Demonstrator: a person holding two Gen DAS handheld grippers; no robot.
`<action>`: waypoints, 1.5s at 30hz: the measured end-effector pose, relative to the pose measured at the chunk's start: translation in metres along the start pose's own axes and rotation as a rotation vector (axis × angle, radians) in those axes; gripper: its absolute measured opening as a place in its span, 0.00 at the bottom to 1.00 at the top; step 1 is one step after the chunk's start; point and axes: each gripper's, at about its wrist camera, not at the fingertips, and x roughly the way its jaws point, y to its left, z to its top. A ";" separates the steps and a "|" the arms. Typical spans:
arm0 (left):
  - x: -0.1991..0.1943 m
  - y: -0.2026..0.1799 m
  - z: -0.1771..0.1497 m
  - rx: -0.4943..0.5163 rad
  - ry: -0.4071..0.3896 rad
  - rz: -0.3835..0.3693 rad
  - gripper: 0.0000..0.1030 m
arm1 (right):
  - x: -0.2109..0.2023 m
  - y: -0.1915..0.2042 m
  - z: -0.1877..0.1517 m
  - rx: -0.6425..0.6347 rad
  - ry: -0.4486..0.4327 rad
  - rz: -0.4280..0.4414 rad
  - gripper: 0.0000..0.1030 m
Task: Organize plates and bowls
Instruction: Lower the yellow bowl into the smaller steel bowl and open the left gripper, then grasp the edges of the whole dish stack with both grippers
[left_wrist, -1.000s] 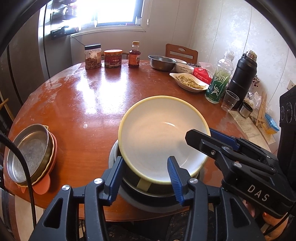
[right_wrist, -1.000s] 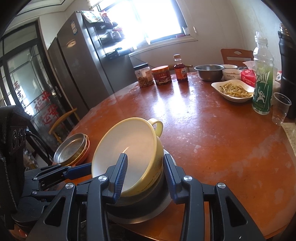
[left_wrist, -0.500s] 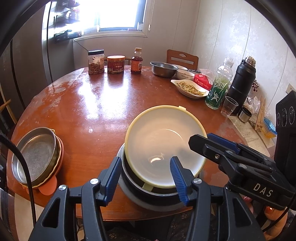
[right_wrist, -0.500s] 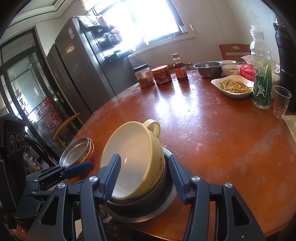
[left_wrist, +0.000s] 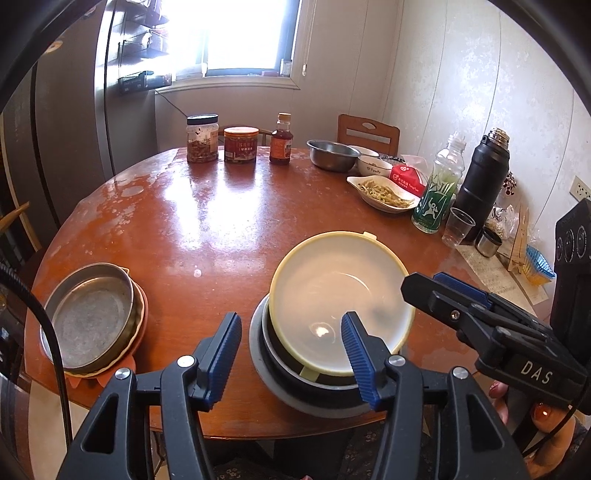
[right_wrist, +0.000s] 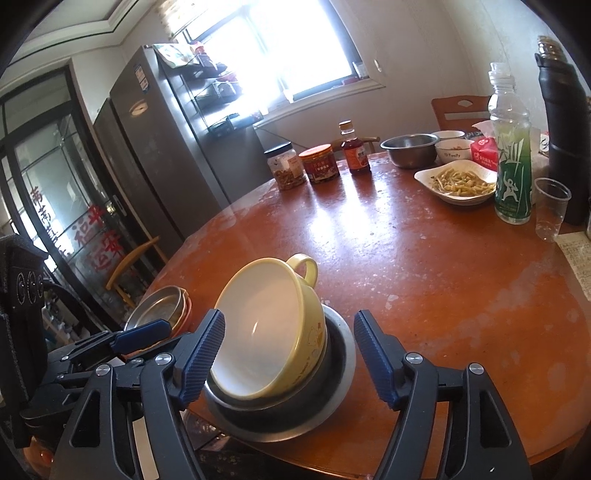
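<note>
Yellow bowl (right_wrist: 273, 325): sat tilted in my dark bowl stack (right_wrist: 288, 406), near edge.
Right gripper (right_wrist: 288, 354): I was opening, pads clear of it.
Left gripper (left_wrist: 291, 354): opening, empty.
Left to do: metal pan stack (left_wrist: 92, 317), far steel bowl (left_wrist: 332, 155).

The bowl (right_wrist: 273, 332) is pale yellow outside, with a small cartoon print, and white inside. It sits in a grey metal bowl (right_wrist: 332, 398) on a reddish-brown table (left_wrist: 207, 221) with pale worn patches. The grippers' pads (left_wrist: 221, 354) are ribbed blue on black frames.
</note>
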 end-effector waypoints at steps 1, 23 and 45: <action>-0.001 0.001 0.000 -0.001 -0.001 0.004 0.55 | -0.001 0.000 0.000 0.000 -0.002 -0.003 0.72; -0.005 0.037 -0.003 -0.082 0.006 0.011 0.56 | -0.025 -0.008 -0.006 0.019 -0.041 -0.095 0.76; 0.025 0.042 -0.009 -0.117 0.052 -0.130 0.61 | 0.003 -0.008 -0.038 0.113 0.079 -0.073 0.76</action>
